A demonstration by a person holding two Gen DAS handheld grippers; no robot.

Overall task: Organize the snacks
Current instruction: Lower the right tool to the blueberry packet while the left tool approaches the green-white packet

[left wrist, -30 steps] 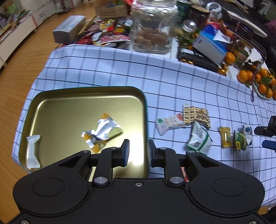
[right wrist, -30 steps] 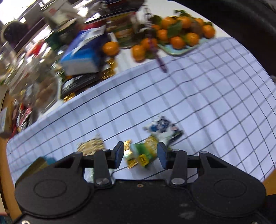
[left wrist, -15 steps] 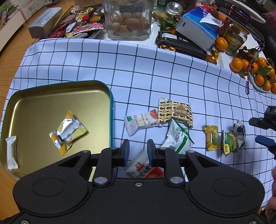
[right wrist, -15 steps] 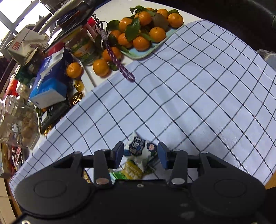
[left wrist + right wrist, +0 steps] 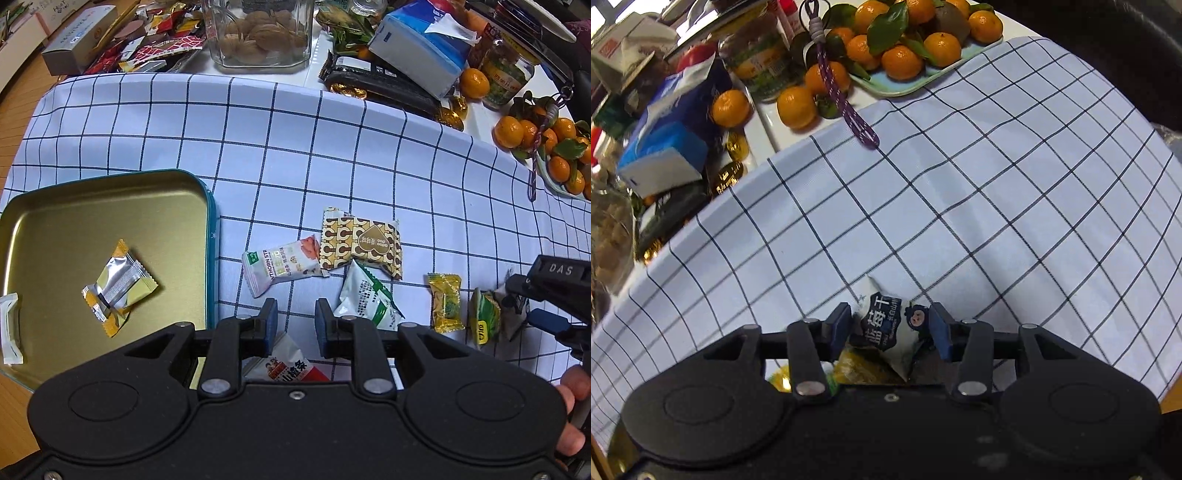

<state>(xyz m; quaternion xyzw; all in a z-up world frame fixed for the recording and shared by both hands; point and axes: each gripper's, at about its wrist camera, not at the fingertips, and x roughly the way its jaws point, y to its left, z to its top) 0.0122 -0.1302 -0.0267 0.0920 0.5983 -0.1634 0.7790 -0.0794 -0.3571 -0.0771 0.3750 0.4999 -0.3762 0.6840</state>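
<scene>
Left gripper (image 5: 293, 325) moved off tin (image 5: 207, 229), jaws spread, empty; tin holds 2 snacks.

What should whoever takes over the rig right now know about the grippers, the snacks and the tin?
Left gripper: open, empty, over the red-and-white packet.
Right gripper: open, straddling the blueberry packet, not yet clamped.
Done: two snacks in the gold tin, the silver-yellow packet and a white one.
Left: seven packets on the checked cloth, including the hawthorn strip, brown-patterned packet and green-white packet.
</scene>
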